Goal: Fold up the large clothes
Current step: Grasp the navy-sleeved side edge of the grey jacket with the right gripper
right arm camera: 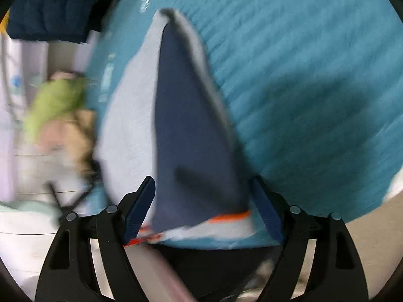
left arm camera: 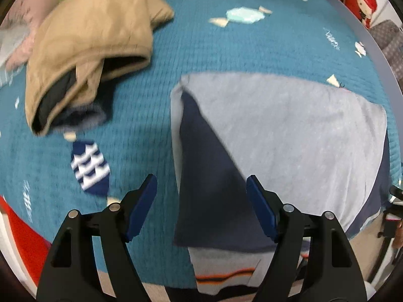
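Both tools gape, left tool (left arm camera: 201, 209) and right tool (right arm camera: 201, 209), over the grey-navy sweater (left arm camera: 289, 138); a tan jacket (left arm camera: 90, 50) lies near on the teal bedspread (left arm camera: 214, 45).

— What's that under my left fingers (left arm camera: 141, 209)?

— A grey and navy garment of soft, matt knitted cloth (left arm camera: 289, 136), fleecy on the pale side, smoother on the dark panel.

— And the bed?

— A teal quilted bedspread (left arm camera: 201, 50), its stitched cloth ridged and dull. The tan jacket of crinkled woven cloth (left arm camera: 93, 37) has a slight sheen.

— My own fingers?

— Navy pads, ribbed matt plastic, on black matt plastic arms with shiny metal pins. The right fingers (right arm camera: 264, 206) look the same.
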Demonstrator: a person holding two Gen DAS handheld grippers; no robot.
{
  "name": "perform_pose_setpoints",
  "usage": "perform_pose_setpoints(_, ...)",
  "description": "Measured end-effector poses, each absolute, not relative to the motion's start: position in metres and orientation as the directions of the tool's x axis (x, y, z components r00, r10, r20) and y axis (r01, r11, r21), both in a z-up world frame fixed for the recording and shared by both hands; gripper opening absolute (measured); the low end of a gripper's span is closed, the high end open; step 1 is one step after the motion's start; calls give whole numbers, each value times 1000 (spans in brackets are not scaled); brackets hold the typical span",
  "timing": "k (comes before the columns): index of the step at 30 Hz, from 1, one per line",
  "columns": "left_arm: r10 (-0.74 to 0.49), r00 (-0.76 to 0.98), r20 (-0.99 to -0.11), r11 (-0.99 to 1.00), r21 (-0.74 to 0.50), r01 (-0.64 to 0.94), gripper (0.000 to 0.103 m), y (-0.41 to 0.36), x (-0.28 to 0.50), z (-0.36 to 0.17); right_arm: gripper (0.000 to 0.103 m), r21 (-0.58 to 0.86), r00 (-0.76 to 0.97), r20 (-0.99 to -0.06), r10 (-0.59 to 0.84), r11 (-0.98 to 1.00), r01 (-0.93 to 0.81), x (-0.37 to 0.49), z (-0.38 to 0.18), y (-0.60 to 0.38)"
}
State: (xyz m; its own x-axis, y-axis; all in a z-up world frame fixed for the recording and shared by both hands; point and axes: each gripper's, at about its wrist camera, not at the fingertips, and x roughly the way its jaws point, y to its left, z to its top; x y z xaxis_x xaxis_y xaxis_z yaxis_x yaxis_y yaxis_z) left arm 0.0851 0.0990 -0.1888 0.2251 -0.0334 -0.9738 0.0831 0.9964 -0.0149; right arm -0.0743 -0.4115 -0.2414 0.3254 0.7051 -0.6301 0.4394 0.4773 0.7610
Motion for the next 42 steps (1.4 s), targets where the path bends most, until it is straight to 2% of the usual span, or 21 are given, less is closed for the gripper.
perform_pose_setpoints(4,-13,194,-981,996,4,88,74,106,70,-197,76,856,441,-441,781,218,469,-97,-265,-420)
perform_pose_setpoints(6,-6,186,-983,997,10,83,74,109,64,-199,76,877,454,-381,805,159,454,-97,-271,-413)
perform_pose_setpoints(11,-19,177,-984,999,-10,48,74,114,63,-199,78,862,515,-418,748,148,485,-81,-270,-402)
perform_pose_setpoints(13,-21,191,-981,999,-12,50,74,112,65,-195,75,883,589,-432,683,188,430,-72,-254,-400)
perform_pose_setpoints(16,-31,219,-975,998,-17,67,74,108,67,-185,73,882,570,-466,677,300,364,-48,-235,-394)
perform_pose_setpoints(19,-38,237,-971,997,-21,74,74,102,69,-181,73,864,561,-494,664,306,399,-31,-248,-384)
perform_pose_setpoints(20,-40,237,-971,997,-23,73,74,99,70,-181,71,852,556,-517,651,331,405,-30,-249,-382)
perform_pose_setpoints(22,-56,246,-968,996,-36,85,74,94,70,-178,54,817,541,-574,615,381,434,-31,-247,-380)
perform_pose_setpoints(23,-68,248,-966,995,-46,92,74,91,69,-177,36,789,527,-612,589,412,456,-35,-247,-381)
perform_pose_setpoints(24,-83,248,-965,993,-60,97,74,87,70,-177,22,761,517,-647,560,438,478,-41,-247,-383)
perform_pose_setpoints(27,-90,246,-965,991,-62,120,73,71,74,-176,20,741,557,-671,490,483,467,-48,-231,-369)
perform_pose_setpoints(29,-98,268,-959,989,-62,137,63,58,77,-173,19,685,553,-717,424,576,447,-47,-216,-358)
perform_pose_setpoints(31,-132,280,-951,981,-85,175,56,41,83,-168,19,674,566,-719,404,605,424,-43,-204,-347)
perform_pose_setpoints(35,-159,299,-941,964,-81,255,22,6,97,-159,18,657,586,-711,388,663,359,-35,-180,-327)
perform_pose_setpoints(38,-189,293,-937,959,-113,259,16,-15,115,-156,18,678,604,-681,414,669,305,-31,-167,-314)
perform_pose_setpoints(42,-216,294,-931,954,-138,266,14,-43,141,-151,18,644,609,-693,386,711,282,-28,-159,-303)
